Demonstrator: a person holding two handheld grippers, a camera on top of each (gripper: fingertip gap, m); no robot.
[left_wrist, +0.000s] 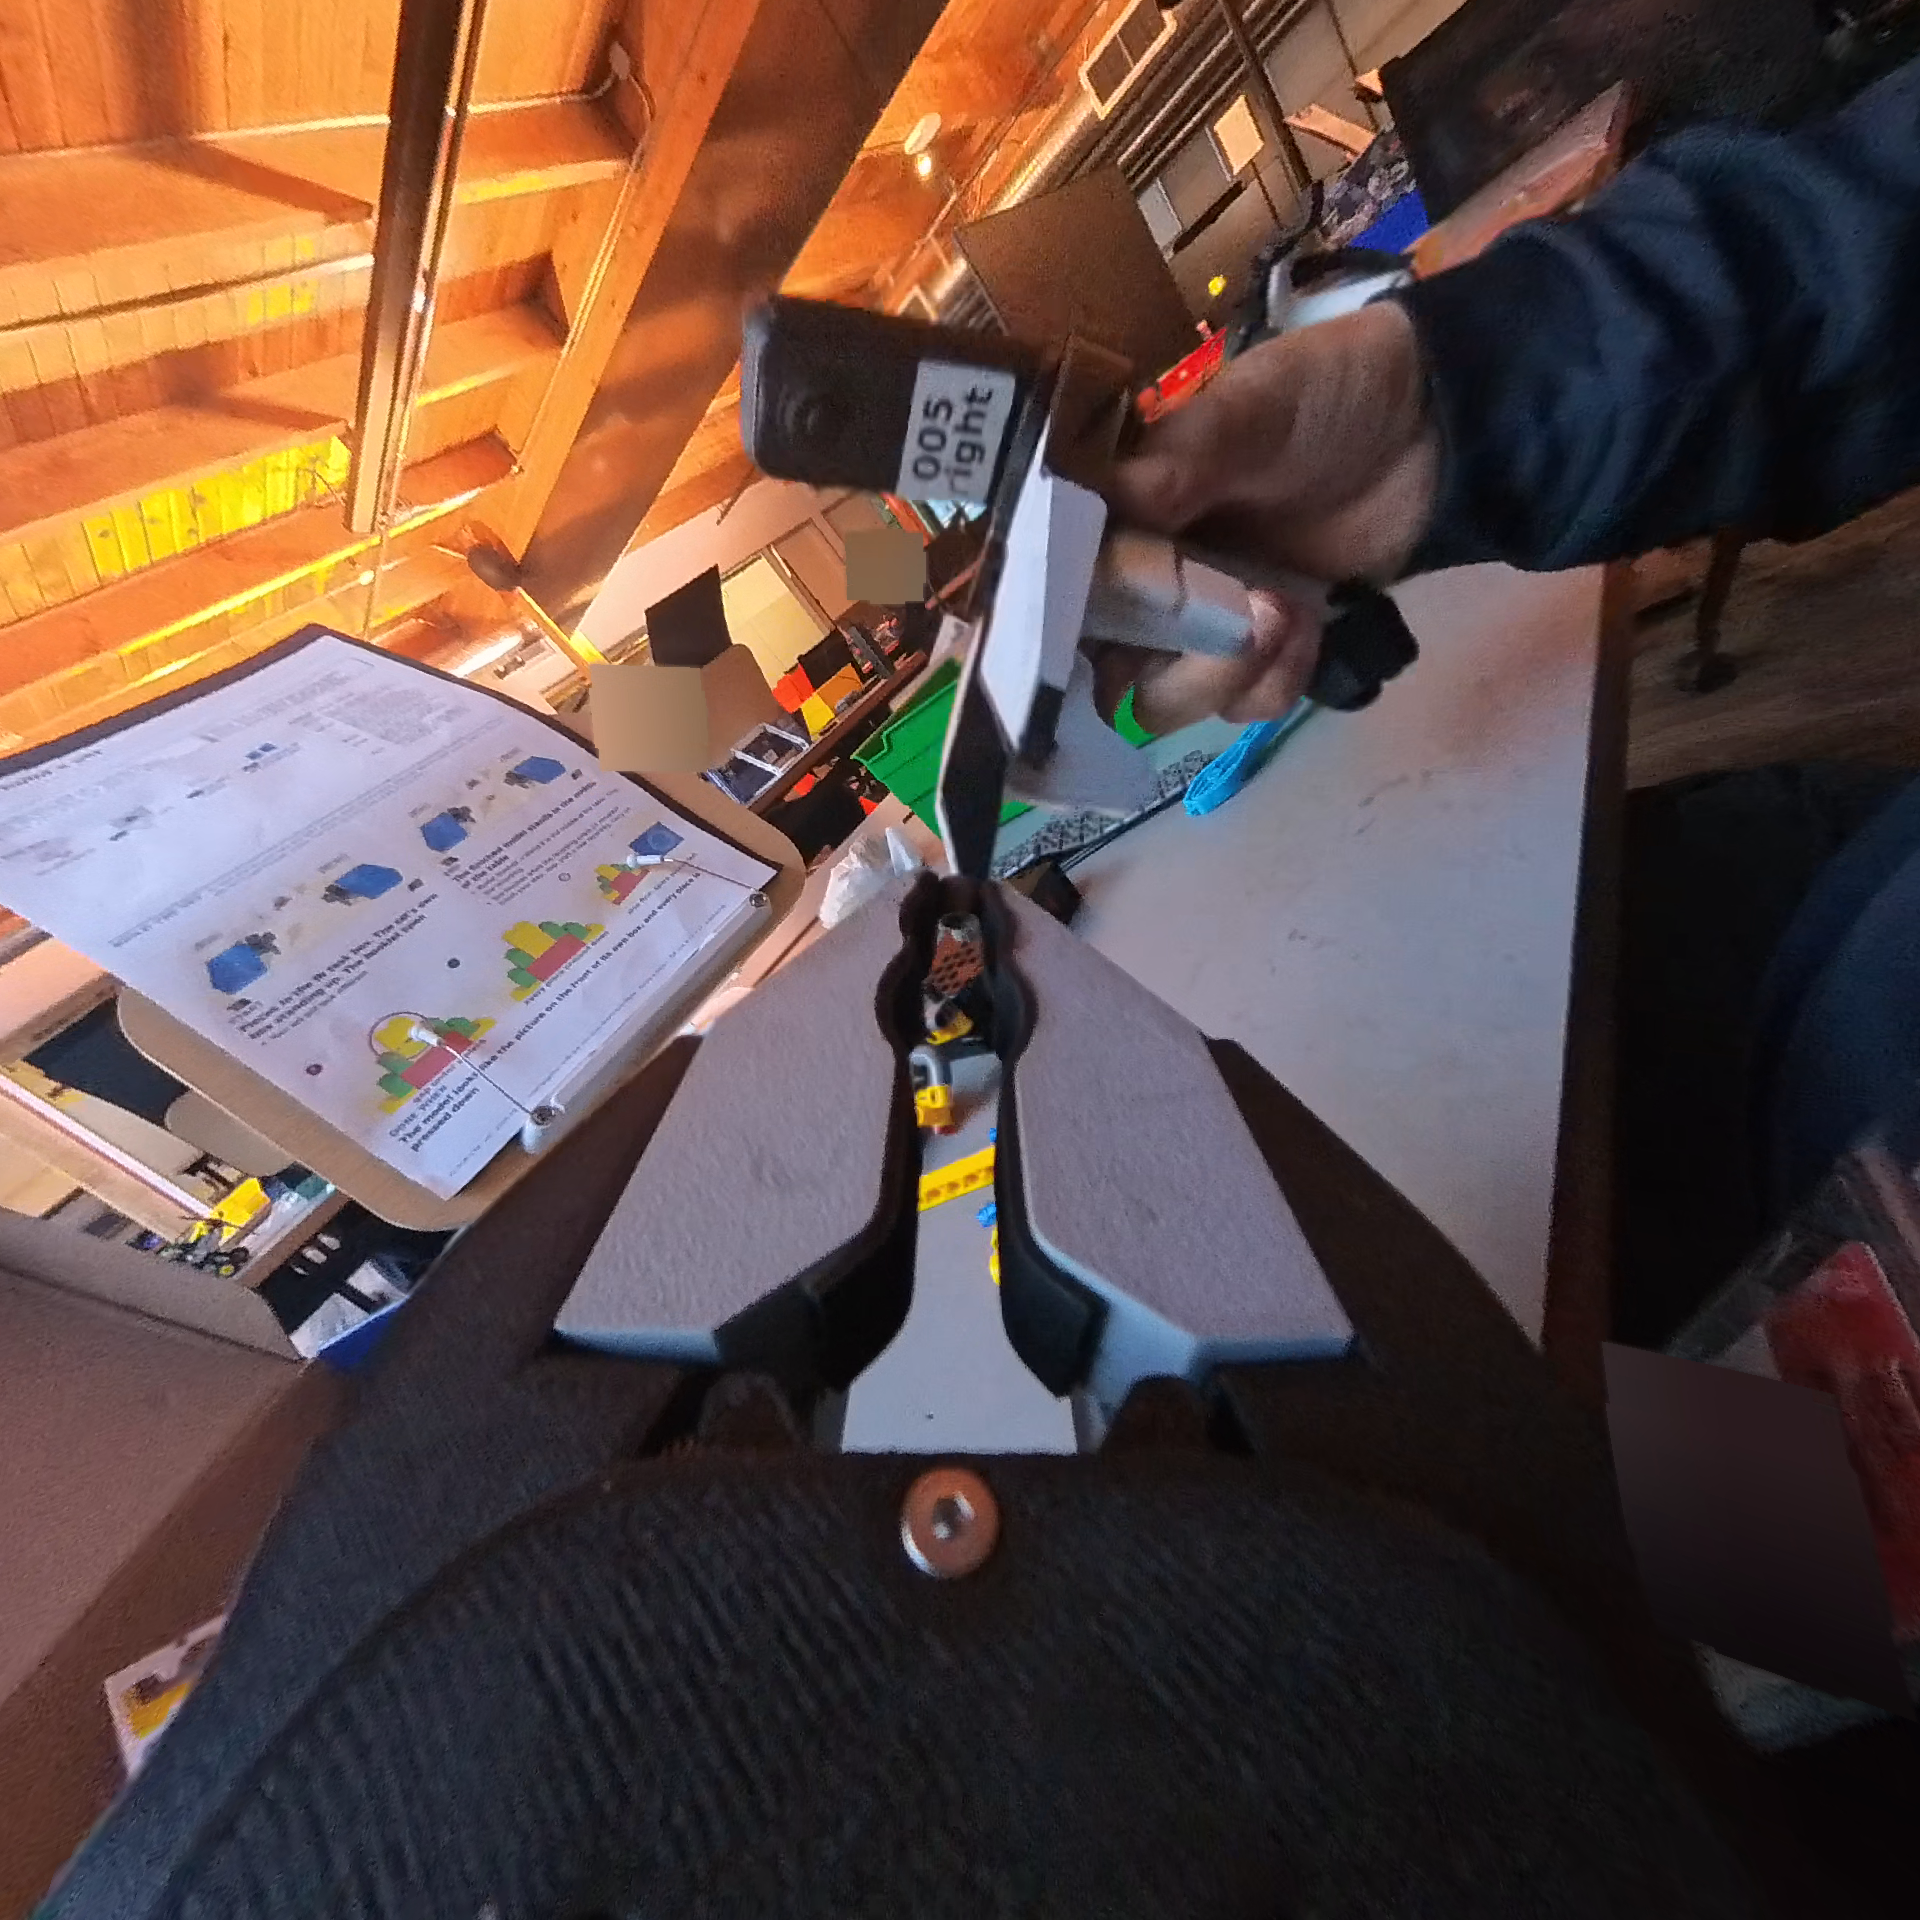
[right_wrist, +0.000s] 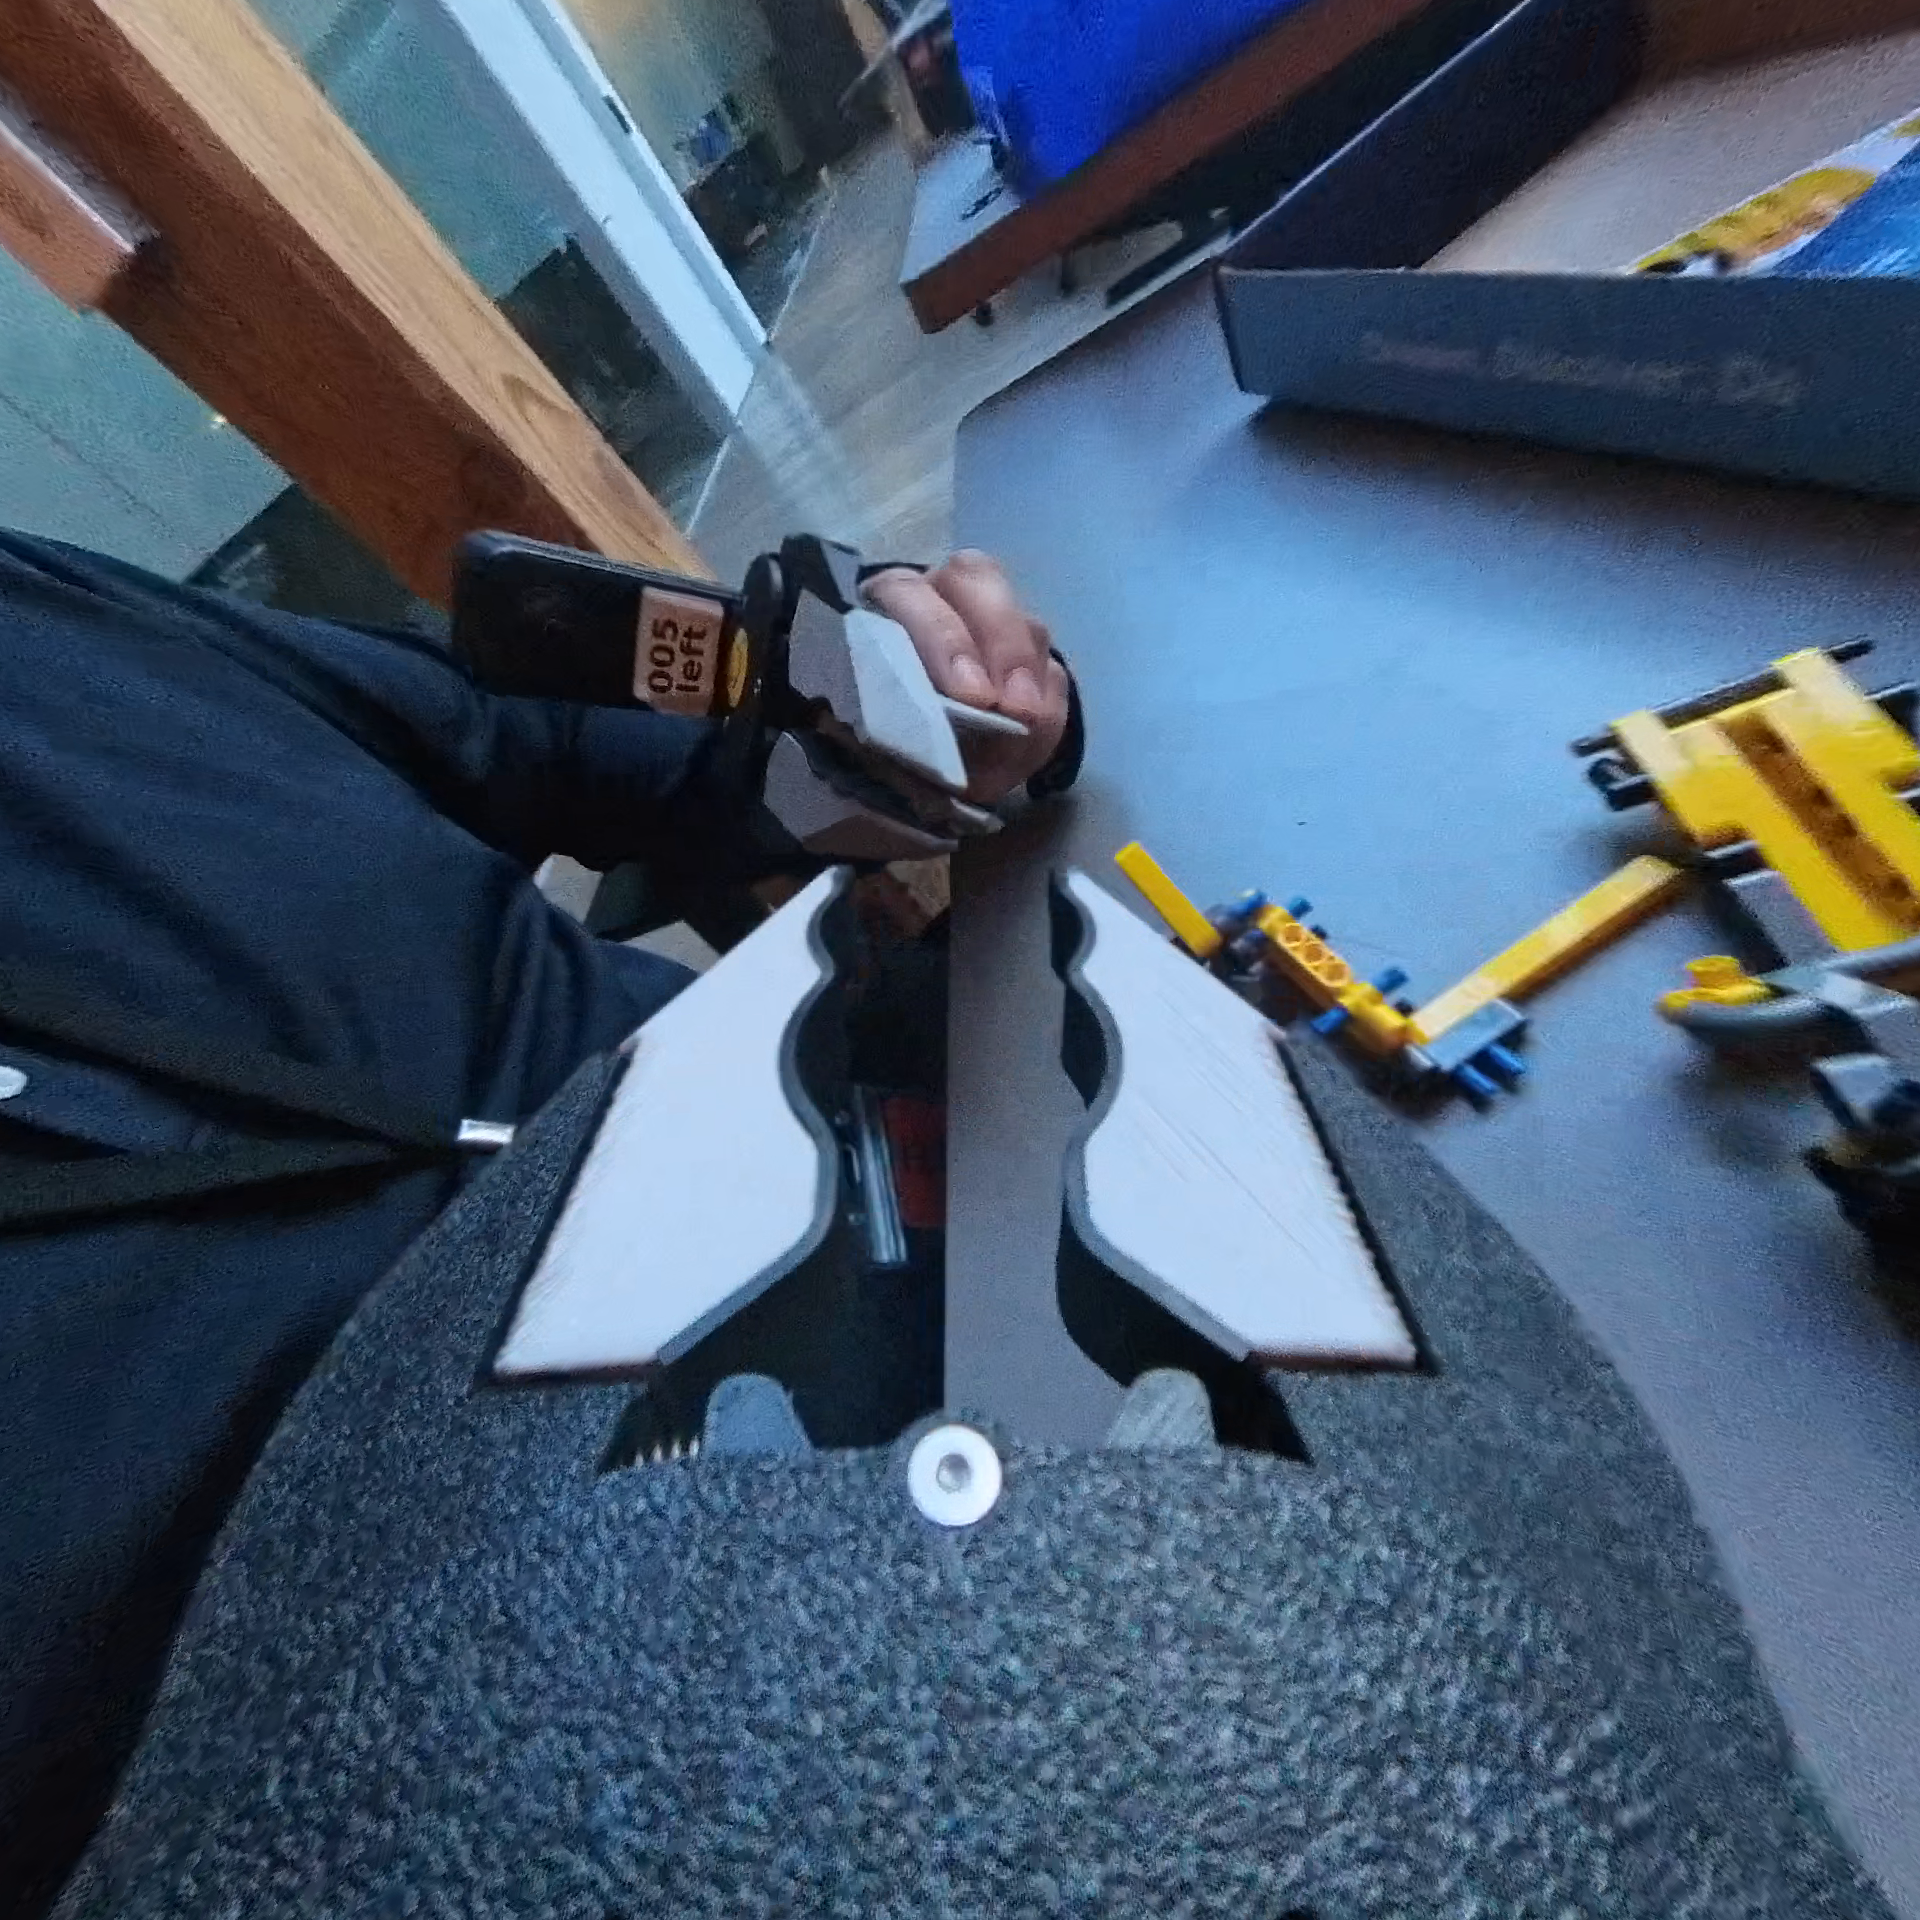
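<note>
My left gripper (left_wrist: 961, 888) is shut on a small grey-brown studded piece (left_wrist: 957, 948), which sits in the first notch behind the fingertips. My right gripper (right_wrist: 951, 883) is open and empty, with the dark table (right_wrist: 1299, 623) showing between its fingers. In the left wrist view the right gripper (left_wrist: 1023, 644), held in a hand, points down almost onto my left fingertips. In the right wrist view the left gripper (right_wrist: 894, 717), held in a hand, is just ahead of my right fingertips. Through the left gripper's gap I see small yellow and black parts (left_wrist: 951, 1174) on the table.
A yellow and grey beam assembly with blue pins (right_wrist: 1340, 977) and a larger yellow frame (right_wrist: 1787, 810) lie to the right. An open cardboard box (right_wrist: 1558, 364) stands at the back. A picture instruction sheet on a stand (left_wrist: 395, 883) is at left. A green bin (left_wrist: 904, 748) is beyond.
</note>
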